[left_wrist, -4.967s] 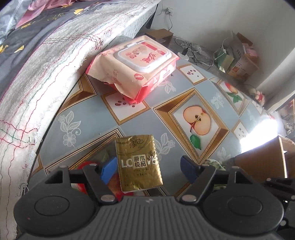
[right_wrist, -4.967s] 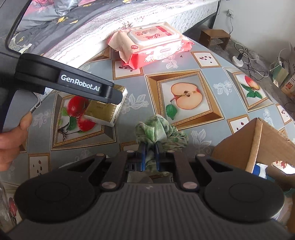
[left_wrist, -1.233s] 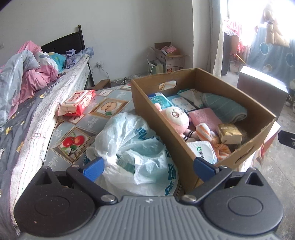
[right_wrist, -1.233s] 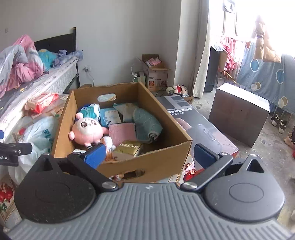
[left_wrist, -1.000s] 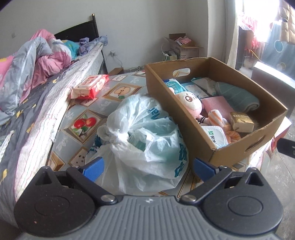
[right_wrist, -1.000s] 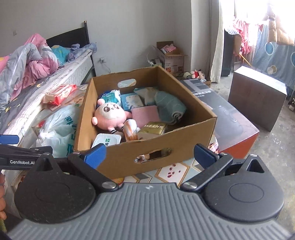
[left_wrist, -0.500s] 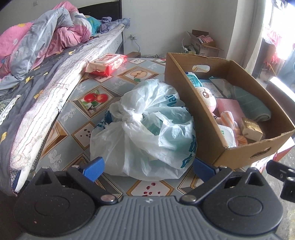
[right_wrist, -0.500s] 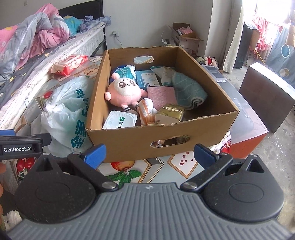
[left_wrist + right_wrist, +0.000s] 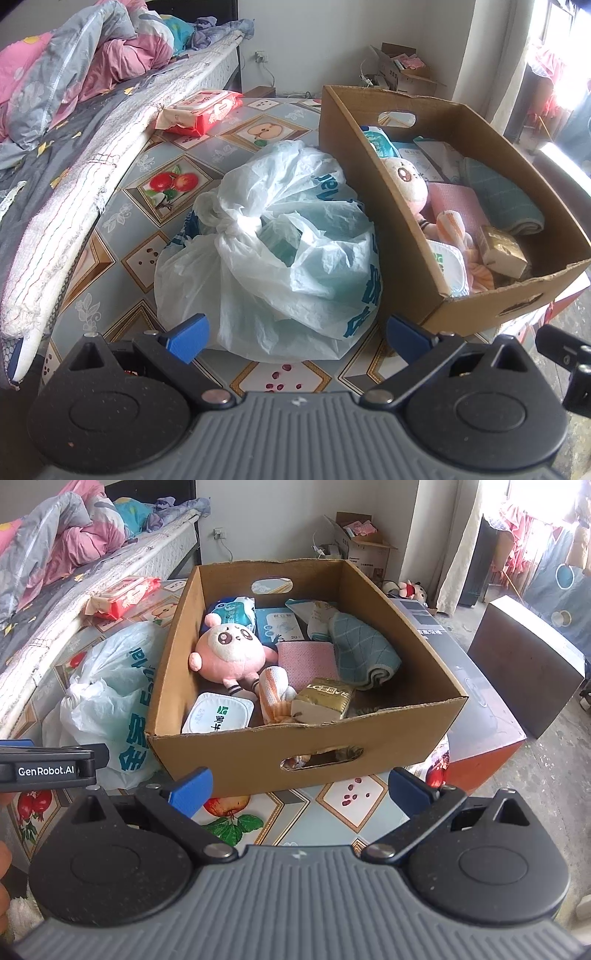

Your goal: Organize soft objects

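Beside the table's right edge I hover both grippers, left gripper [image 9: 295,334] and right gripper [image 9: 300,788], spread wide and empty, since the cardboard box [image 9: 303,744] looks packed.

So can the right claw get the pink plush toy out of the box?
Probably yes. The right claw is open and empty, the cardboard box has no lid, and the pink plush toy lies on top with nothing covering it. The claw would need to clear the near wall first.
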`<state>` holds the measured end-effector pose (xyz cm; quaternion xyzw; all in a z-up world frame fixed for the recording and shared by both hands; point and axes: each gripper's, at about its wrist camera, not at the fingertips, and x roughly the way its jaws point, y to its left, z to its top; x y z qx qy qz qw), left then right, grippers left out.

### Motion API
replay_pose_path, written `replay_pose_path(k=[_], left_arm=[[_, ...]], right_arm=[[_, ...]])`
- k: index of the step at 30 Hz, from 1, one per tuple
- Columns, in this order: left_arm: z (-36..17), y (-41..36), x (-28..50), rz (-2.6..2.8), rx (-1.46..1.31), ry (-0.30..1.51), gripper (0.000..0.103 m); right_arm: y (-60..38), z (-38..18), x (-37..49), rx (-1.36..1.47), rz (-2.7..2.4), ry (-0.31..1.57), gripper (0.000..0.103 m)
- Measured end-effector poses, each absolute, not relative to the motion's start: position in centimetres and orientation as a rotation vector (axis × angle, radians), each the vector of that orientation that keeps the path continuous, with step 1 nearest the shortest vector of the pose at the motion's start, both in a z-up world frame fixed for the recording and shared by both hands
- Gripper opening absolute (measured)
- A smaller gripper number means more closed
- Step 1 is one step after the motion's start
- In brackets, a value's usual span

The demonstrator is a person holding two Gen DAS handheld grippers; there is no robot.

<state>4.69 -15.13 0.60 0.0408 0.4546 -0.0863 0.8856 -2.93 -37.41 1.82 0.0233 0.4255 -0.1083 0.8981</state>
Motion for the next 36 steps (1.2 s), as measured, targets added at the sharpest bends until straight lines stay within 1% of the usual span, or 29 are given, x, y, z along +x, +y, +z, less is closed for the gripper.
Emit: replay_pose_path(k=[36], left_arm=[[0.1,-16.0,5.3,-0.173,0.100,0.963,0.103]], right_arm=[[-38.2,0.5,-1.6,0.067,-0.214,0.914,0.102]])
